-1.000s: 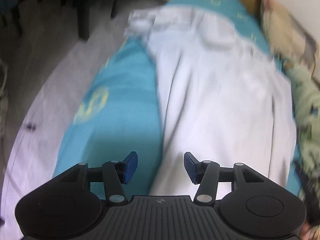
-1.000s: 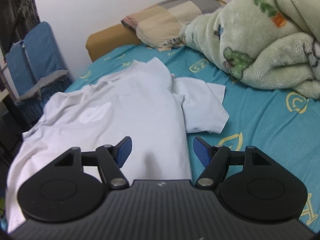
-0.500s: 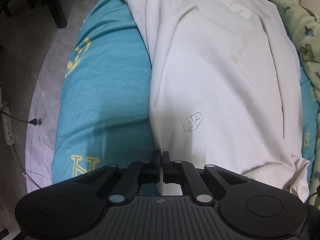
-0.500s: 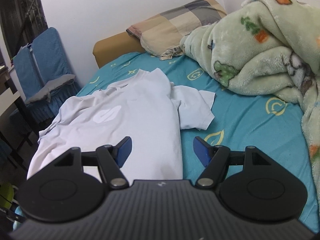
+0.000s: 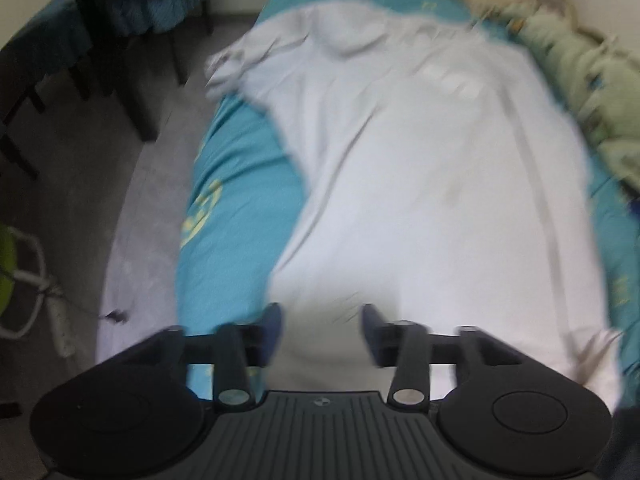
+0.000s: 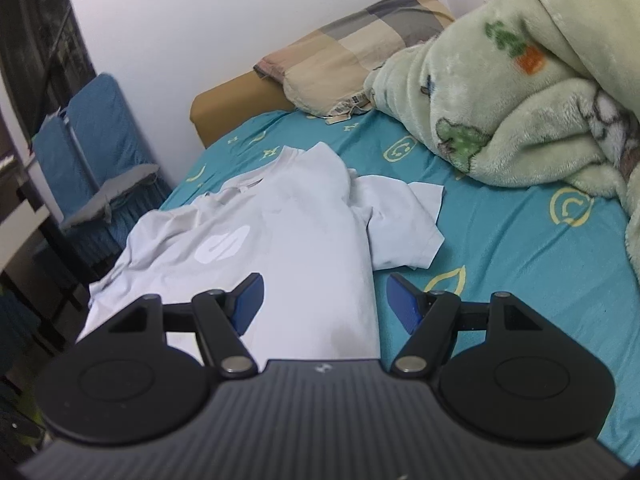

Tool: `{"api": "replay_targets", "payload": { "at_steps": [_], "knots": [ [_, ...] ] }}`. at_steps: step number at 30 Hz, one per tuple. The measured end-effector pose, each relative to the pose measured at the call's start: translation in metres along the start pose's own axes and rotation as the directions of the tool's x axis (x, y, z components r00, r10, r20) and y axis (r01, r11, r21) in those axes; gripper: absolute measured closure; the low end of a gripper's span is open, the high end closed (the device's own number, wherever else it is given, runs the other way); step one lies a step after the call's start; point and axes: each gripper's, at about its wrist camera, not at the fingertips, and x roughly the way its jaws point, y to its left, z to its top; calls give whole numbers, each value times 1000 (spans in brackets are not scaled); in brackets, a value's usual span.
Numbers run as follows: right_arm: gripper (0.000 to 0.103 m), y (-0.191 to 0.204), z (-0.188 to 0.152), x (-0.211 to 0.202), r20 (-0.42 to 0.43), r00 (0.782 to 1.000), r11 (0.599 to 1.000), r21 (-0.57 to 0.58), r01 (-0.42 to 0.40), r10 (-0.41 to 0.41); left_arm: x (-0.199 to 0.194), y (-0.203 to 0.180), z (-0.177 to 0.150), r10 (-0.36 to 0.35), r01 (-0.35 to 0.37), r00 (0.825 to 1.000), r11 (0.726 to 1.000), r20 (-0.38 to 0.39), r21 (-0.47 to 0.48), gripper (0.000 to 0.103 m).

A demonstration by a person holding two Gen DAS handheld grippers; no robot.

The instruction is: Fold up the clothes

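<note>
Two black grippers with ribbed housings and blue pads are seen above a bed covered by a teal sheet [image 6: 500, 240] printed with yellow symbols. A white T-shirt [image 6: 288, 240] of thin, softly creased cloth is spread flat along the sheet's near edge, one short sleeve crumpled outward and a pale oval print on its chest. The left gripper [image 5: 322, 328] is blurred; its jaws have just been opening and are held apart over the shirt's lower part [image 5: 420, 200], nothing pinched. The right gripper [image 6: 323, 304] is spread too, above the shirt's side seam, empty. A plush green blanket [image 6: 520, 92] is bunched near a checked pillow [image 6: 352, 52].
</note>
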Motion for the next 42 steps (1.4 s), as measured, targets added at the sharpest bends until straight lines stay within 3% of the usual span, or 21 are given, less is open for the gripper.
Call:
{"api": "replay_targets", "payload": {
  "at_steps": [3, 6, 10, 13, 15, 17, 20, 23, 24, 25, 26, 29, 33, 36, 39, 40, 42],
  "knots": [
    [33, -12, 5, 5, 13, 1000, 999, 45, 8, -8, -28, -54, 2, 33, -37, 986, 999, 166, 21, 19],
    [32, -30, 12, 18, 28, 999, 993, 115, 15, -19, -42, -104, 0, -14, 10, 951, 1000, 308, 13, 12],
    [39, -60, 20, 45, 20, 999, 982, 185, 22, -26, -35, -157, -14, -85, 89, 903, 996, 420, 9, 11],
    [39, -84, 24, 71, 7, 999, 975, 216, 49, -52, 4, -162, -23, -166, 164, 910, 986, 380, 39, 11],
    [40, -101, 25, 95, -8, 998, 967, 245, 68, -68, 32, -161, -27, -150, 134, 913, 989, 378, 69, 11],
    [49, -116, 26, 125, -33, 996, 963, 256, 86, -80, 57, -152, -29, -132, 108, 919, 990, 372, 86, 11],
    [55, -126, 31, 165, -11, 997, 970, 228, 81, -81, 94, -137, -23, -159, 138, 923, 987, 349, 84, 11],
    [57, -116, 41, 193, -4, 999, 985, 167, 47, -47, 108, -130, -18, -201, 198, 922, 979, 331, 45, 11],
    [63, -111, 45, 200, -12, 999, 990, 136, 45, -44, 112, -127, -16, -204, 203, 922, 978, 329, 36, 11],
    [87, -105, 50, 208, -21, 999, 994, 105, 42, -40, 113, -126, -13, -198, 200, 924, 979, 329, 27, 11],
    [92, -100, 54, 215, -29, 999, 996, 75, 39, -37, 114, -125, -10, -189, 194, 925, 981, 329, 17, 11],
    [94, -77, 78, 212, 41, 997, 989, -127, 70, -66, 114, -118, -6, -172, 189, 926, 982, 335, -19, 11],
    [94, -66, 129, 194, 172, 970, 920, -323, 223, -175, 112, -115, -3, -175, 201, 925, 979, 338, -43, 11],
    [94, -78, 162, 197, 192, 934, 868, -350, 352, -301, 112, -118, -2, -180, 202, 921, 979, 345, -28, 11],
    [93, -84, 173, 195, 166, 940, 877, -340, 339, -299, 113, -120, -4, -182, 194, 920, 981, 346, 0, 11],
    [90, -82, 173, 192, 155, 943, 884, -333, 329, -293, 114, -120, -4, -188, 197, 921, 980, 341, 7, 11],
    [70, -80, 169, 180, 133, 949, 898, -309, 314, -287, 114, -120, -6, -190, 197, 922, 980, 337, 15, 12]
  ]
}}
